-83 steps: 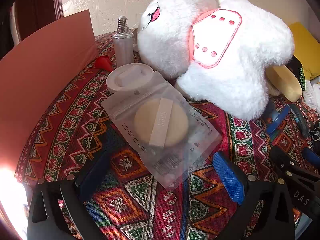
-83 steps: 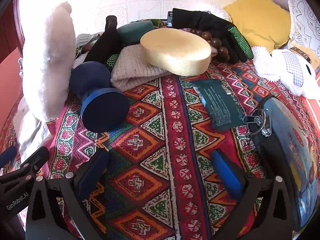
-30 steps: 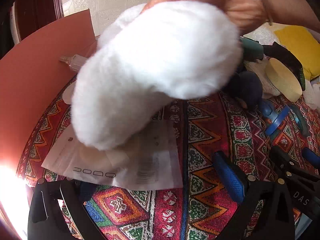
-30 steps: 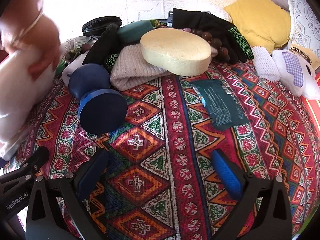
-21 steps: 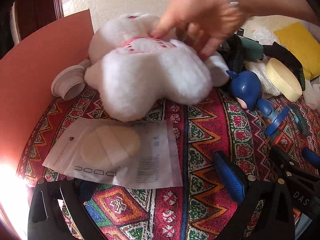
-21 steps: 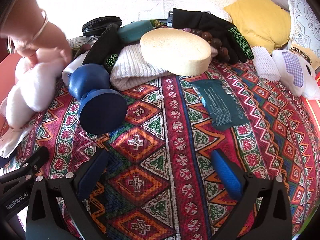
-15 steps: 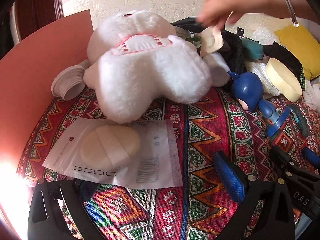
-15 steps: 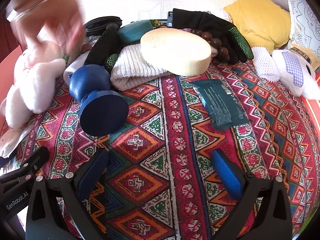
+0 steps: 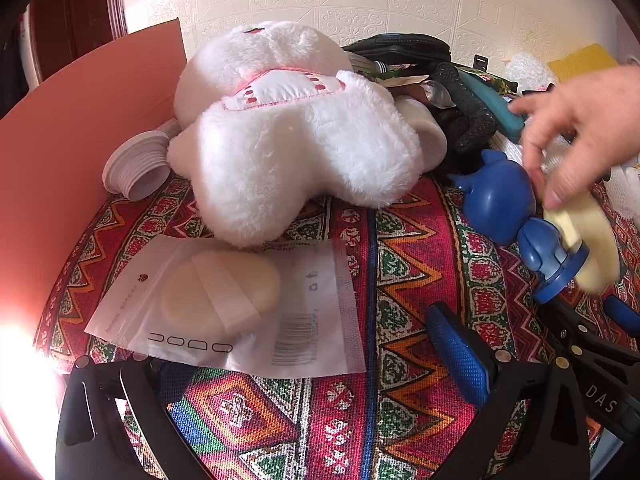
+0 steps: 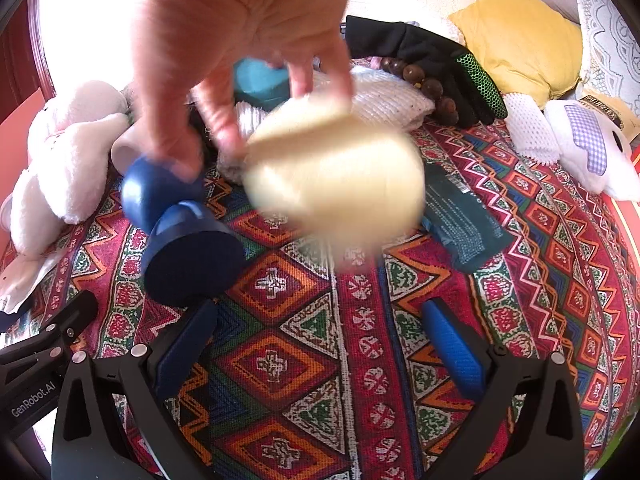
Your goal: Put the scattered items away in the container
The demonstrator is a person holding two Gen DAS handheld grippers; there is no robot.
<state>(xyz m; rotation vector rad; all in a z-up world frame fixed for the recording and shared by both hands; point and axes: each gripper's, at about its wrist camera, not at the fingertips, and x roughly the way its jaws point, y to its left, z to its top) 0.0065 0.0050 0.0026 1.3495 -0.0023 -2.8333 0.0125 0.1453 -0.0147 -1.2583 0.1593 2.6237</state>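
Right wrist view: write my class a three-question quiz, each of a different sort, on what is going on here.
1. True or false: the right gripper is shut on the yellow sponge.
2. What holds the sponge? A) a bare hand B) left gripper C) nothing
3. Which blue thing lies beside the white plush toy?

Key: 1 false; 2 A; 3 the blue figurine.

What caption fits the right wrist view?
Bare hand lifts a yellow sponge above the patterned cloth.
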